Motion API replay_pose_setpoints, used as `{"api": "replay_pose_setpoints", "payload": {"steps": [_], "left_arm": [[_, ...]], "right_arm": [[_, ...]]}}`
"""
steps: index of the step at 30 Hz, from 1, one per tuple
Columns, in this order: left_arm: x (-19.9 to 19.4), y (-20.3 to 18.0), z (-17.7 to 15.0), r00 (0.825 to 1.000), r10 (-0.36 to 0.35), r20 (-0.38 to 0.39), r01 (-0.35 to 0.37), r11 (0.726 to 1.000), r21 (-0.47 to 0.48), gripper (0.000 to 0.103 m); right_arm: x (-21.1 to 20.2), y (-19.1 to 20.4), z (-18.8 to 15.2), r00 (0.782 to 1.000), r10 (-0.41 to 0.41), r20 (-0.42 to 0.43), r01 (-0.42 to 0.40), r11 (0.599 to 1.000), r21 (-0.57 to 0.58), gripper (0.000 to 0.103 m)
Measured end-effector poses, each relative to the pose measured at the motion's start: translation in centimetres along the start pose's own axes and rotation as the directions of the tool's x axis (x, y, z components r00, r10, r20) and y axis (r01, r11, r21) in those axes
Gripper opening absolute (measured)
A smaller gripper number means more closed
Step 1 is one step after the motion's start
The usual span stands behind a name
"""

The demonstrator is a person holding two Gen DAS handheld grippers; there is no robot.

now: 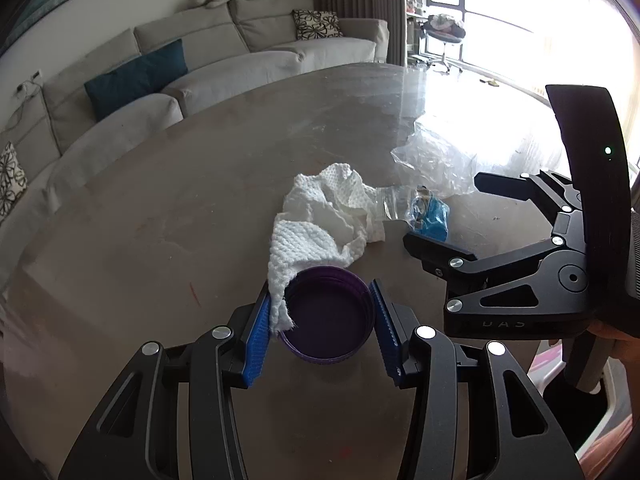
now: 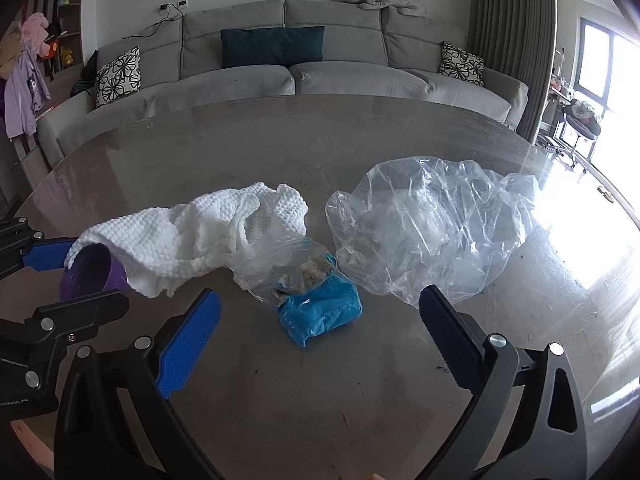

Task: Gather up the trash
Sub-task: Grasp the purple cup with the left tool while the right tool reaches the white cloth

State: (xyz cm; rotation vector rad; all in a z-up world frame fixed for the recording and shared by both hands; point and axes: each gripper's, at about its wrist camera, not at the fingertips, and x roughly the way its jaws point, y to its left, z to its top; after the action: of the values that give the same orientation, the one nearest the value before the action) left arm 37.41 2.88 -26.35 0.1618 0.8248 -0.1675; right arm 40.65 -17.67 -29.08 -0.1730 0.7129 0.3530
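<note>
Jaws of the left gripper (image 1: 326,322) pinch the round purple plastic lid (image 1: 328,316) with the crumpled white paper towel (image 1: 324,216) snagged at its 10 o'clock rim, so lifting may drag it, while the right gripper (image 2: 320,336) gapes empty over the small clear bag of blue scraps (image 2: 316,300).

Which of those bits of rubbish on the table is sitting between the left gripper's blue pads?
The purple lid, lying open side up. The white paper towel drapes over its rim; both plastic bags lie farther away.

White paper towel (image 1: 320,216) hides part of the purple lid's (image 1: 330,320) rim.
</note>
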Motion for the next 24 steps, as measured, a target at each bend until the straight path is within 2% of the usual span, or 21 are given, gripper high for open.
{"api": "replay_pose_setpoints", "payload": {"steps": [1,2,3,5,8,10,11,12,15,17,19,21,22,23,24], "left_arm": [[0.0,0.2,0.0,1.0,-0.006,0.002,0.006,1.0,-0.002,0.048],[-0.2,0.4,-0.1,1.0,-0.01,0.004,0.01,1.0,-0.004,0.048],[-0.3,0.5,-0.3,1.0,-0.014,0.007,0.015,1.0,-0.006,0.048],[-0.3,0.8,-0.5,1.0,-0.027,0.008,0.027,1.0,-0.006,0.048],[-0.4,1.1,-0.9,0.999,-0.035,0.009,0.035,0.999,-0.009,0.048],[-0.4,1.3,-1.0,0.999,-0.031,0.009,0.031,0.999,-0.01,0.048],[-0.4,1.4,-1.1,0.999,-0.032,0.008,0.032,0.999,-0.009,0.048],[-0.3,1.6,-1.2,0.999,-0.032,0.006,0.032,0.999,-0.008,0.048],[-0.2,1.7,-1.6,0.999,-0.034,0.0,0.034,0.999,-0.002,0.048],[-0.2,1.7,-1.8,0.999,-0.035,-0.004,0.035,0.999,-0.001,0.048],[-0.5,1.8,-2.0,1.0,-0.022,0.002,0.022,1.0,0.0,0.048],[-0.9,2.1,-2.1,1.0,-0.012,0.011,0.012,1.0,-0.002,0.048],[-1.1,2.2,-2.1,1.0,-0.012,0.014,0.012,1.0,0.0,0.048],[-1.2,2.4,-2.1,1.0,-0.02,0.008,0.02,1.0,-0.003,0.048],[-1.3,2.6,-2.2,1.0,-0.026,0.002,0.026,1.0,-0.009,0.048]], "right_arm": [[0.4,0.4,0.1,1.0,-0.011,-0.014,0.011,1.0,-0.016,0.091],[0.8,0.7,0.2,0.999,-0.008,-0.036,0.007,0.999,-0.034,0.076],[1.2,1.1,0.1,0.999,-0.002,-0.054,0.0,0.999,-0.045,0.068],[2.0,1.6,0.1,0.996,-0.034,-0.077,0.028,0.997,-0.071,0.065],[2.1,1.8,0.1,0.996,-0.015,-0.089,0.009,0.998,-0.066,0.058],[1.5,2.6,-0.2,0.997,-0.042,-0.063,0.035,0.994,-0.106,0.06],[1.1,3.2,-0.4,0.998,-0.036,-0.05,0.029,0.99,-0.139,0.071],[0.8,3.8,-0.6,0.999,-0.022,-0.044,0.015,0.986,-0.165,0.075],[0.1,6.3,-0.9,1.0,0.013,-0.019,-0.018,0.965,-0.262,0.077],[0.3,8.1,-0.9,1.0,0.019,0.005,-0.016,0.936,-0.35,0.084],[0.9,9.7,-0.8,1.0,0.022,0.022,-0.011,0.906,-0.424,0.084],[1.5,10.6,-0.5,0.999,0.054,-0.006,-0.051,0.892,-0.449,0.064],[1.9,10.5,-0.4,0.998,0.056,-0.027,-0.063,0.896,-0.44,0.021],[2.3,10.6,-0.2,0.998,0.05,-0.045,-0.065,0.895,-0.442,0.011],[2.3,10.6,-0.2,0.998,0.049,-0.048,-0.066,0.893,-0.445,0.01]]}}
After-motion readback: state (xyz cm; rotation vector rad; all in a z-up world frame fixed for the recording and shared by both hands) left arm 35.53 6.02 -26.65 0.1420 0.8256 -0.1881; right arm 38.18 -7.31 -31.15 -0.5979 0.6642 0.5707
